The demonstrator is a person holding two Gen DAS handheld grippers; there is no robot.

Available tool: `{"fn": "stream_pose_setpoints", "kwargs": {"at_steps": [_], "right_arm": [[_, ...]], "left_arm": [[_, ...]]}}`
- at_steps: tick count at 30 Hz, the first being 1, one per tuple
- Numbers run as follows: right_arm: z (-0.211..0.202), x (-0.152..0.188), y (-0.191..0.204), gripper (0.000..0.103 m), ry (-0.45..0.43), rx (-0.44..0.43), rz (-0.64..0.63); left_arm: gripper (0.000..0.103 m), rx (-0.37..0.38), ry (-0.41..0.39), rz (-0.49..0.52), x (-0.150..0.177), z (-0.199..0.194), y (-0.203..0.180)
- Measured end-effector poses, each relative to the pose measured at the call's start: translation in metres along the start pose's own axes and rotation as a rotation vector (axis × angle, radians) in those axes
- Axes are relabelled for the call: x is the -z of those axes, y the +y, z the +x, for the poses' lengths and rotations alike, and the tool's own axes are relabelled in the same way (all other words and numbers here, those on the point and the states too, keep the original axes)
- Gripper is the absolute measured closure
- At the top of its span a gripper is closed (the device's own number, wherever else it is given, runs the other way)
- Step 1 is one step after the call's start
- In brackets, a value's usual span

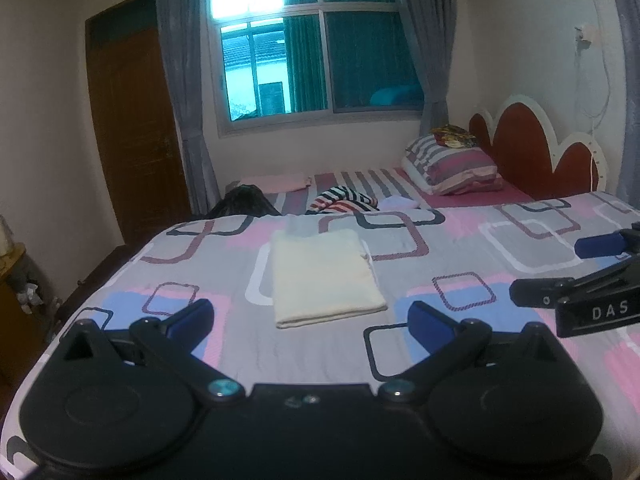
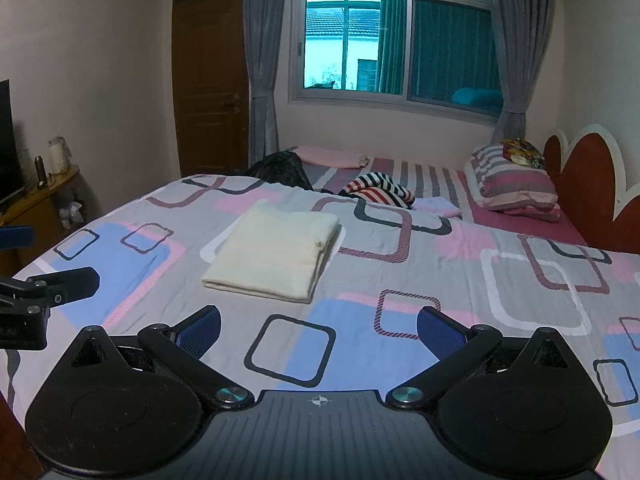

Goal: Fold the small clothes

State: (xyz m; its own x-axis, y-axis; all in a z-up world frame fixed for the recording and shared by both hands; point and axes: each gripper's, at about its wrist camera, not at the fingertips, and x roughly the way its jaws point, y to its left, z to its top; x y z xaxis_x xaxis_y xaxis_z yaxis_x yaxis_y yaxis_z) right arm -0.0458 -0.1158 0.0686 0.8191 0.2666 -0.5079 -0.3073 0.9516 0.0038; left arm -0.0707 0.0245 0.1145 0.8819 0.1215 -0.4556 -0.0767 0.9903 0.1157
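Observation:
A cream cloth (image 1: 322,278) lies folded into a flat rectangle on the patterned bedspread (image 1: 460,256); it also shows in the right wrist view (image 2: 276,252). My left gripper (image 1: 310,320) is open and empty, just in front of the cloth's near edge. My right gripper (image 2: 318,330) is open and empty, a little nearer than the cloth and to its right. The right gripper shows at the right edge of the left wrist view (image 1: 560,272), and the left gripper at the left edge of the right wrist view (image 2: 40,256).
A striped garment (image 2: 378,190), a dark garment (image 2: 280,170), a folded pink cloth (image 2: 332,156) and a small pale cloth (image 2: 438,206) lie at the far side of the bed. A striped pillow (image 2: 516,184) rests by the red headboard (image 2: 588,184). A wooden side table (image 2: 36,196) stands left.

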Motion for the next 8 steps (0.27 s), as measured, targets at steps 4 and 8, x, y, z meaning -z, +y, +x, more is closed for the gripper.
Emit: {"fn": "stream_pose_setpoints", "kwargs": {"at_steps": [4,8], "right_arm": [[-0.0006,-0.0005,0.0011,0.000,-0.003,-0.006,-0.006],[-0.0017,-0.0009,0.0006,0.000,-0.006,-0.011,-0.010]], "left_arm": [[0.001,0.023,-0.002,0.006,-0.0001,-0.0013,-0.0022],[0.001,0.023,-0.006,0.005,0.0006,-0.0036,-0.0024]]}}
